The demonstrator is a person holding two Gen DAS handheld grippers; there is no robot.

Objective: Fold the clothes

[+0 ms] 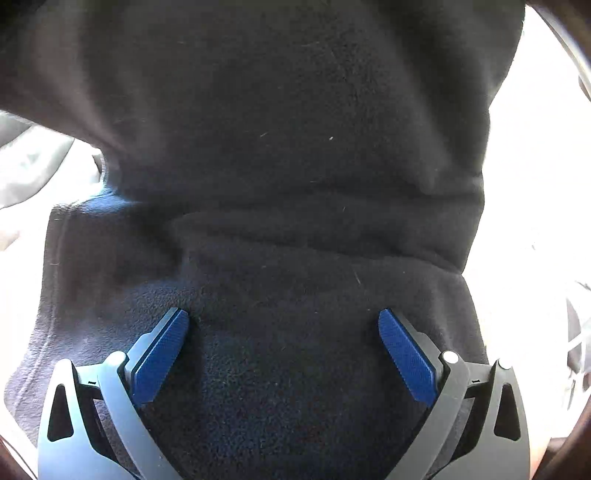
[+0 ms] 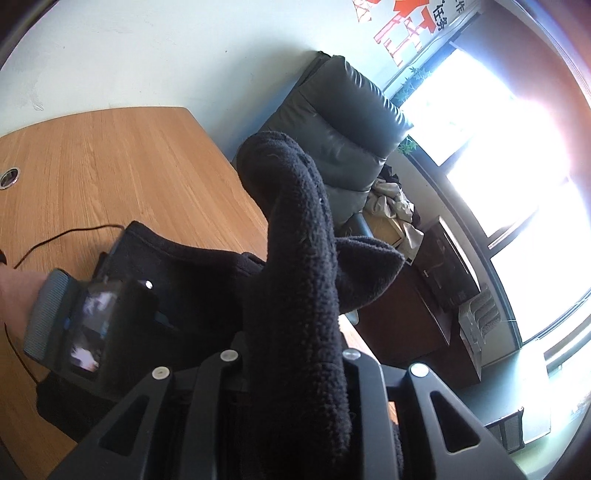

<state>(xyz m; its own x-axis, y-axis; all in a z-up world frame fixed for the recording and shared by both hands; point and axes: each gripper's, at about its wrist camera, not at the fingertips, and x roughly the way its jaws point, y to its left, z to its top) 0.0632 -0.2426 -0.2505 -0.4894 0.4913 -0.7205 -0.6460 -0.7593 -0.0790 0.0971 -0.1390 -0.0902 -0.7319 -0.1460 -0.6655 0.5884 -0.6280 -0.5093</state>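
in the left wrist view the left gripper (image 1: 283,321) stands with its jaws wide apart, the blue pads (image 1: 159,356) set well away from each other; nothing is pinched between them; directly under and ahead of the pads lies the dark fleece garment (image 1: 280,177), which fills nearly the whole view, with a thick fold crossing it just beyond the fingertips and a stitched hem running down its left edge; whether the pads touch the fleece cannot be told; past the cloth everything is washed out by glare.

in the right wrist view the right gripper (image 2: 291,363) is clamped on a bunched ridge of the same fleece, its fingertips buried in the cloth; the ridge rises from between the black finger frames and curls over ahead of them; to the left, close by, the other gripper's body (image 2: 79,325) sits against the garment, with a hand (image 2: 16,291) behind it; the rest of the fleece spreads over the wooden table (image 2: 122,162), where a thin black cable (image 2: 70,232) trails; beyond the table's far edge stands a dark leather chair (image 2: 347,122); further right, dark wooden furniture (image 2: 424,302) and bright windows (image 2: 498,155); a red-and-white poster (image 2: 402,26) hangs on the pale wall.
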